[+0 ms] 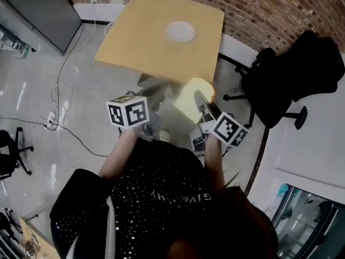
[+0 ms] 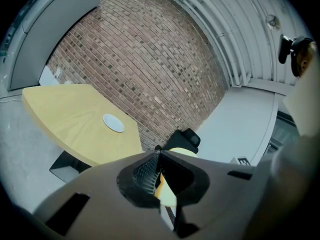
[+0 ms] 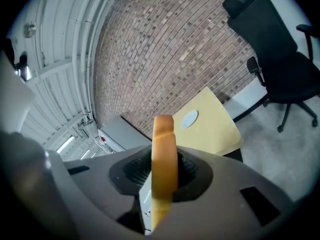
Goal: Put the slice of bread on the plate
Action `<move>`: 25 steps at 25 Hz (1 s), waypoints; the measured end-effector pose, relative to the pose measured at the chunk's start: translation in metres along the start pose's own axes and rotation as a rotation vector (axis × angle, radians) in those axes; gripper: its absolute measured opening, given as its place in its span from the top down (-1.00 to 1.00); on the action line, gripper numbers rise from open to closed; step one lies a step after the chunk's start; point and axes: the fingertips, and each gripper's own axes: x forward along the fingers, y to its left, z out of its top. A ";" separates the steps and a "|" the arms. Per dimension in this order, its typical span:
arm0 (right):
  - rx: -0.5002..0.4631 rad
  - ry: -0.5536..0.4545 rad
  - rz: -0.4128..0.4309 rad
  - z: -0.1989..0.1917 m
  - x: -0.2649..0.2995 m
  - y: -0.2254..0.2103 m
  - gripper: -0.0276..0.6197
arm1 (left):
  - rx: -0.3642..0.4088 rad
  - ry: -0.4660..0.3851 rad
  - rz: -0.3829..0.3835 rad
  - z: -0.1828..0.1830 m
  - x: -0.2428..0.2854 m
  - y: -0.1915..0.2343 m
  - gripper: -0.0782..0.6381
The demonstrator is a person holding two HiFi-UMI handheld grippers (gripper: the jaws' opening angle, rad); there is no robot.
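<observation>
A slice of bread (image 1: 190, 99) with a golden crust stands on edge between the jaws of my right gripper (image 1: 202, 106), which is shut on it. In the right gripper view the bread slice (image 3: 162, 154) rises upright from the right gripper (image 3: 162, 171). The white plate (image 1: 180, 31) lies bare on the light wooden table (image 1: 141, 42), well ahead of both grippers. The same plate (image 3: 189, 118) shows small and far beyond the bread. My left gripper (image 2: 159, 155) hangs beside the right one over the floor, its jaw tips together with nothing held. From the left gripper view the plate (image 2: 114, 122) is ahead to the left.
A black office chair (image 1: 291, 80) stands right of the table. Behind the table runs a brick wall (image 1: 259, 4). Cables (image 1: 59, 101) trail over the grey floor at left, near a grey cabinet (image 1: 38, 9). The person stands short of the table's near edge.
</observation>
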 end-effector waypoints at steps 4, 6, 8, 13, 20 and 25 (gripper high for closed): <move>0.014 0.007 -0.022 0.003 0.011 -0.007 0.61 | -0.016 0.023 0.003 0.004 0.014 0.011 0.75; 0.023 0.012 -0.037 0.005 0.018 -0.011 0.61 | -0.028 0.029 0.001 0.008 0.022 0.018 0.75; 0.032 0.012 -0.054 0.010 0.025 -0.017 0.61 | -0.038 0.039 -0.006 0.012 0.033 0.024 0.75; 0.047 0.009 -0.085 0.030 0.052 -0.032 0.61 | -0.066 0.060 -0.015 0.028 0.062 0.045 0.75; 0.048 0.018 -0.103 0.070 0.119 -0.036 0.61 | -0.093 0.062 -0.021 0.081 0.096 0.086 0.75; 0.015 0.037 -0.101 0.096 0.171 -0.026 0.61 | -0.109 0.050 -0.027 0.124 0.115 0.117 0.75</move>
